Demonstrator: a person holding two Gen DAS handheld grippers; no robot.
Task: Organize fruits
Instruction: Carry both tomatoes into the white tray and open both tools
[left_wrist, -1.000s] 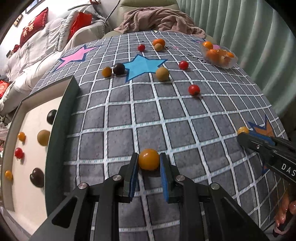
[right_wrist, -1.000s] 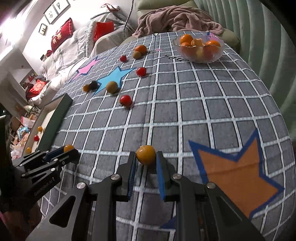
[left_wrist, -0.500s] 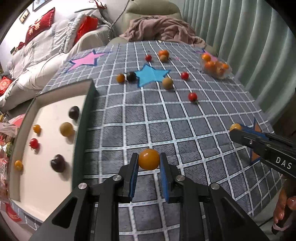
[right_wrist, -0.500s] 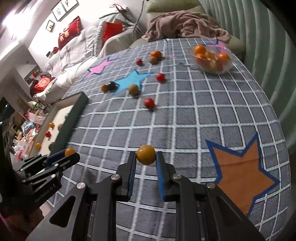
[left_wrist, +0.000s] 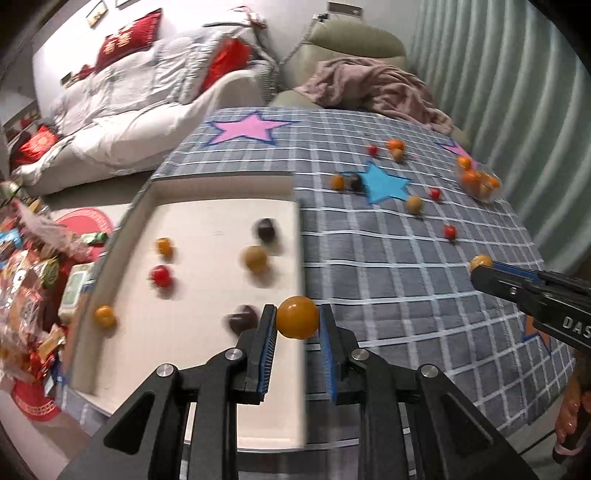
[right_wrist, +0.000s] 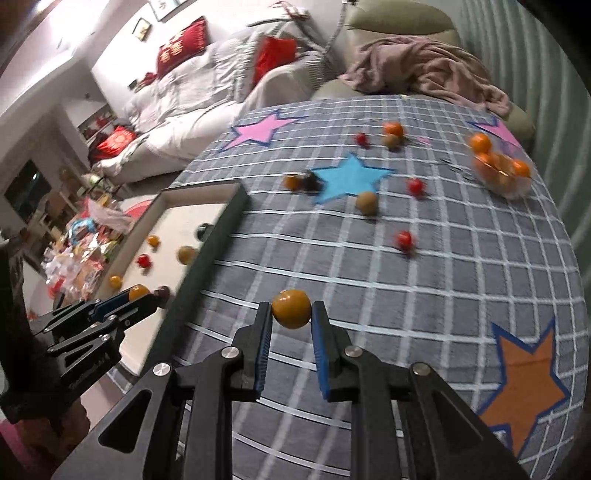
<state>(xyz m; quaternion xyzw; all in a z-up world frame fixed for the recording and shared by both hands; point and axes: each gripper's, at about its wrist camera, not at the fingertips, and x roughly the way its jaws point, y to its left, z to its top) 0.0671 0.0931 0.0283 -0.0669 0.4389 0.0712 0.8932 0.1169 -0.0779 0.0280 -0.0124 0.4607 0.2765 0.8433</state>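
Left wrist view shows the left tongs (left_wrist: 297, 325) clenched on one orange fruit (left_wrist: 297, 317), which sits between the two blue pads near their tips. This fruit hangs over the right edge of the tray (left_wrist: 207, 212). Right wrist view shows the right tongs (right_wrist: 291, 317) grasping a second orange fruit (right_wrist: 291, 308) in the same way, between the pads, above the grey checked cloth (right_wrist: 461, 277) and to the right of the tray wall.

Six fruits lie in the tray: two small orange ones (left_wrist: 163, 246) (left_wrist: 104, 315), one red (left_wrist: 161, 276), one tan (left_wrist: 255, 258) and two dark ones (left_wrist: 266, 229) (left_wrist: 242, 319). They are blurred.

On the cloth I count eight loose fruits: three red (left_wrist: 449, 231) (left_wrist: 435, 192) (left_wrist: 373, 149), two tan (left_wrist: 413, 203) (left_wrist: 398, 154), two orange (left_wrist: 337, 181) (left_wrist: 394, 144) and one dark (left_wrist: 355, 181). The dark one touches the orange one beside the blue star (left_wrist: 384, 182).

A clear bowl (left_wrist: 480, 182) stands at the far right of the cloth with several orange fruits inside; I cannot count them exactly.

Left wrist view also shows the right tongs at the right edge, with their fruit at the tip. Right wrist view shows the left tongs at the lower left, over the tray.
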